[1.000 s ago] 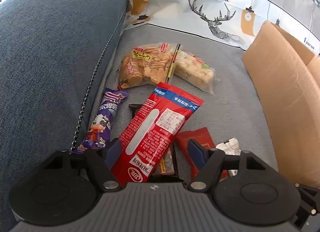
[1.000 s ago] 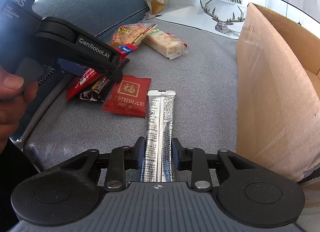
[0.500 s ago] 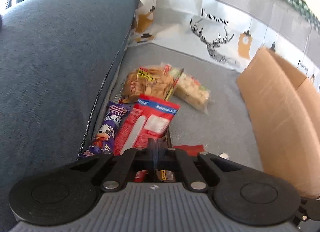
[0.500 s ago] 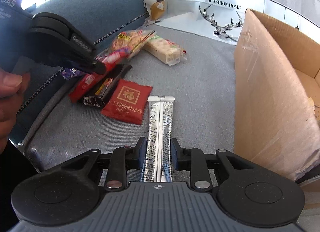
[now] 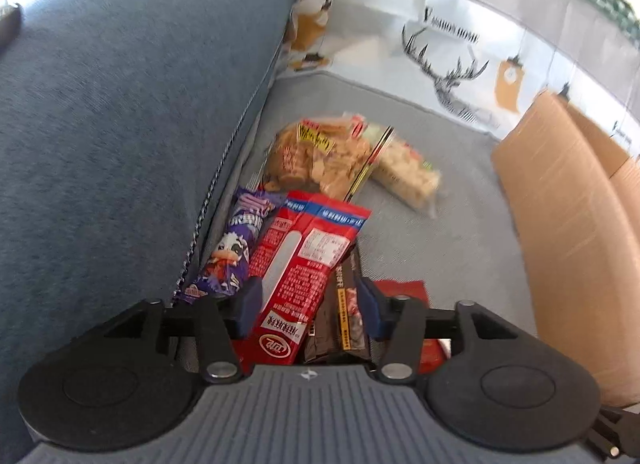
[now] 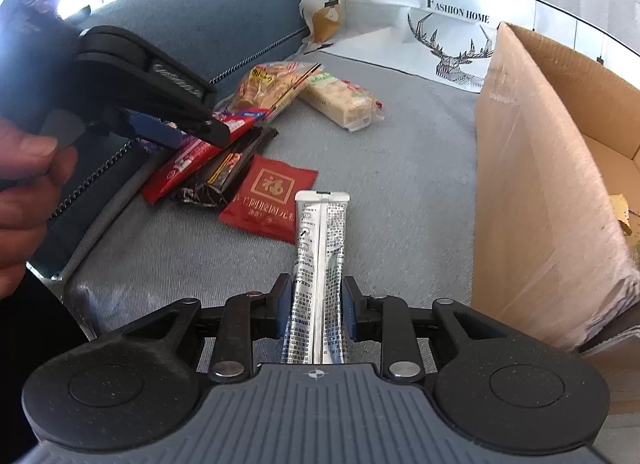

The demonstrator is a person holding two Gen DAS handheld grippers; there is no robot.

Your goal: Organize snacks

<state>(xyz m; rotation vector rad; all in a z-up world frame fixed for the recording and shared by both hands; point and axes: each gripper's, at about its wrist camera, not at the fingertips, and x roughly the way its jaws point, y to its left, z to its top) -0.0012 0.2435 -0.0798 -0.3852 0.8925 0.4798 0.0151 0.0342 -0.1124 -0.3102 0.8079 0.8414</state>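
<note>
Left wrist view: the left gripper (image 5: pixel 308 300), bottom centre, has its jaws opening; a long red foil snack packet (image 5: pixel 304 264) and a dark brown wrapper (image 5: pixel 346 304) lie between them on the grey sofa seat (image 5: pixel 440 248). A purple cartoon-print bar (image 5: pixel 236 252) lies at their left.

Right wrist view: the right gripper (image 6: pixel 316 312), bottom centre, is clamped on a silver foil stick sachet (image 6: pixel 320 256). A brown cardboard box (image 6: pixel 532 184) stands at right.

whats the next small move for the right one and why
Probably lift the silver packet and carry it right to the cardboard box: the right hand-held gripper is already shut on it, and the box stands open just beside it.
</note>
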